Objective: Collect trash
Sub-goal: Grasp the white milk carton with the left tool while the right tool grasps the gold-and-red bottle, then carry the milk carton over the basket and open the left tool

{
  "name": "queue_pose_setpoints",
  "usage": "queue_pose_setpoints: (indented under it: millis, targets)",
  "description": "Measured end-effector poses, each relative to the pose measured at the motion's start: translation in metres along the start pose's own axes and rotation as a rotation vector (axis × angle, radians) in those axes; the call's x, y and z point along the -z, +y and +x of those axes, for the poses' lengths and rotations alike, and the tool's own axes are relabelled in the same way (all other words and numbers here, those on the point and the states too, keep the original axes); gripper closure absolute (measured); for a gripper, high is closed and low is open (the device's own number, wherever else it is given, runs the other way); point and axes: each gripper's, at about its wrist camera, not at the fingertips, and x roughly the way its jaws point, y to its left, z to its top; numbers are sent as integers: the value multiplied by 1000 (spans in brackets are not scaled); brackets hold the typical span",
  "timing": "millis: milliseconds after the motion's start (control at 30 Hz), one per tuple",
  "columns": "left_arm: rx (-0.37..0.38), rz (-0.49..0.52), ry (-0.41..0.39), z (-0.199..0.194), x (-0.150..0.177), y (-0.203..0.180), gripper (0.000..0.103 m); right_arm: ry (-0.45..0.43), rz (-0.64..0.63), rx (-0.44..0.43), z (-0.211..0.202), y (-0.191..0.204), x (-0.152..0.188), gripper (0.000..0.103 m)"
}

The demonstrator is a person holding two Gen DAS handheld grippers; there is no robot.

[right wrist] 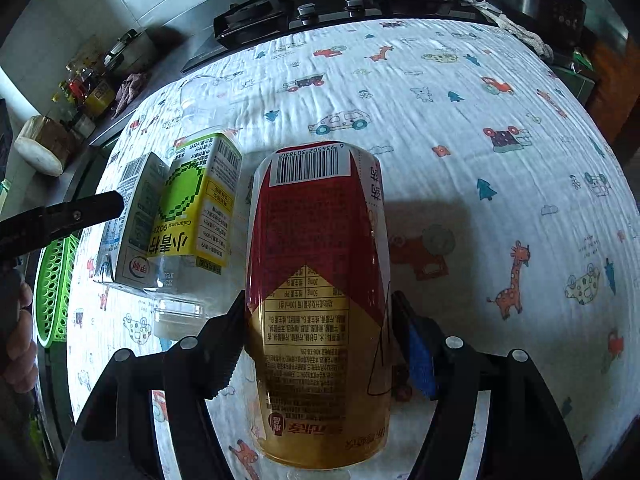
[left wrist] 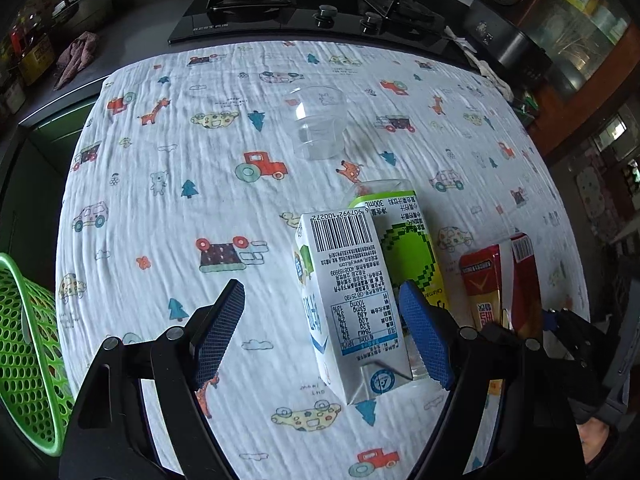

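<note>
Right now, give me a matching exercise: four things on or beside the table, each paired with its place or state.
1. red and gold bottle
2. milk carton
3. clear plastic cup
4. green basket

a. off the table's left edge
b. standing alone, toward the stove
c. between the right claw's fingers
d. between the open left claw's fingers, ungripped

Pairs: 1-c, 2-d, 3-b, 4-a

Green basket [left wrist: 28, 352] cut by left edge; bottle [left wrist: 416, 248] half hidden behind carton [left wrist: 352, 304].
</note>
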Motion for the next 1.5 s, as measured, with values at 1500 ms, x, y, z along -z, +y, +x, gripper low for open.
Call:
queue_pose_setpoints:
  millis: [1500]
  targets:
    - [18, 13, -103, -61, 35, 46, 63, -20, -88, -3, -25, 39, 38, 37]
